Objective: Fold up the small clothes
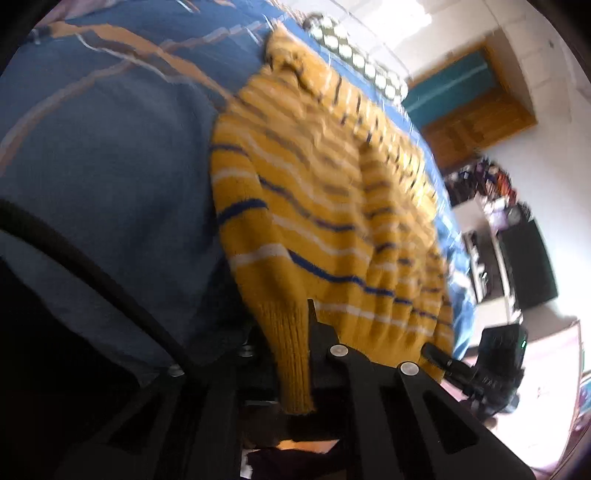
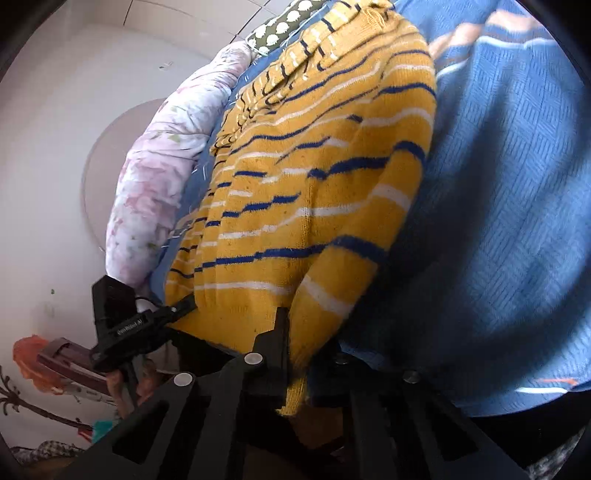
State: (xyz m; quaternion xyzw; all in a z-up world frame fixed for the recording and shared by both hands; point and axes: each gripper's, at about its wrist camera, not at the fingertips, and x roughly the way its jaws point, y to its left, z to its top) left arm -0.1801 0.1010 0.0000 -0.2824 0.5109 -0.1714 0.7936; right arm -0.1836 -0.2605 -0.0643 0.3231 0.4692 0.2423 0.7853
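Observation:
A small yellow knit sweater (image 1: 325, 206) with blue and white stripes lies spread on a blue bedspread (image 1: 110, 147). My left gripper (image 1: 291, 350) is shut on the ribbed cuff of one sleeve (image 1: 291, 362), which hangs down between the jaws. The right gripper shows far right in the left wrist view (image 1: 439, 356). In the right wrist view the sweater (image 2: 314, 184) fills the middle. My right gripper (image 2: 299, 354) is shut on the other sleeve's cuff (image 2: 295, 391). The left gripper shows at the left of the right wrist view (image 2: 181, 308), at the sweater's hem.
A pink floral quilt (image 2: 162, 158) and a dark dotted pillow (image 2: 284, 26) lie at the far side of the bed (image 2: 517, 184). A wooden door (image 1: 476, 122) and a cluttered shelf (image 1: 517, 251) stand beyond the bed edge.

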